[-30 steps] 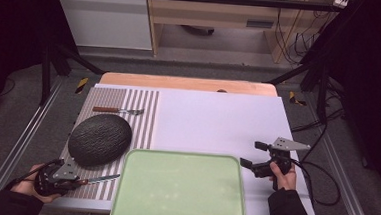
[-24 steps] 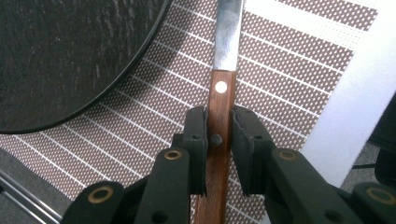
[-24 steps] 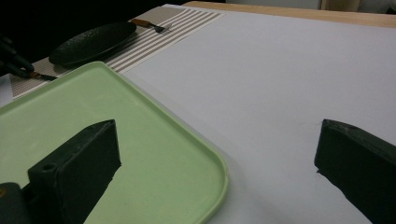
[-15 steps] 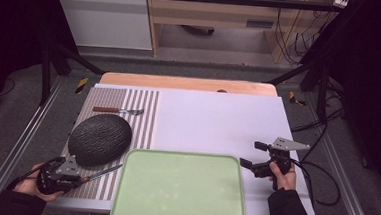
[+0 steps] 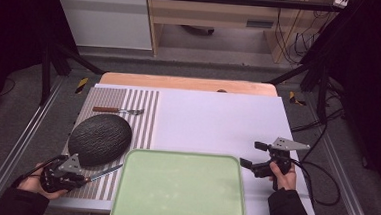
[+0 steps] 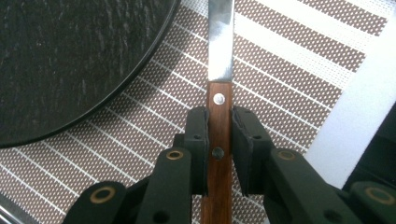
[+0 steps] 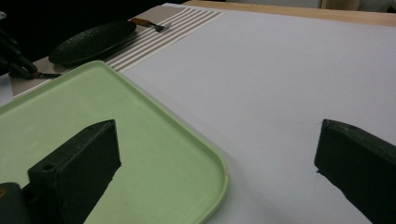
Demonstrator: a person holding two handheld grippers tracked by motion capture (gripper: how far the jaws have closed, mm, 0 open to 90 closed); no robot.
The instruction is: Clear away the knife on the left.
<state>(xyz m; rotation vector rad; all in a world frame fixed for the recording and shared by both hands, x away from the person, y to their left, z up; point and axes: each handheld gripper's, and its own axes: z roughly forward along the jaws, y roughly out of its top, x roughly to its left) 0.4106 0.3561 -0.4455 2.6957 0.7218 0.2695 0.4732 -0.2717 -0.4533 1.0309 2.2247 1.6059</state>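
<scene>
My left gripper has its jaws clamped on the brown wooden handle of a knife, two rivets showing and the flat steel blade reaching out over a woven placemat of brown and white stripes at the near left of the counter. Just beside the blade sits a round, rough black plate. My right gripper hovers with its jaws wide apart and empty, one above the rounded corner of a smooth pale-green tray.
</scene>
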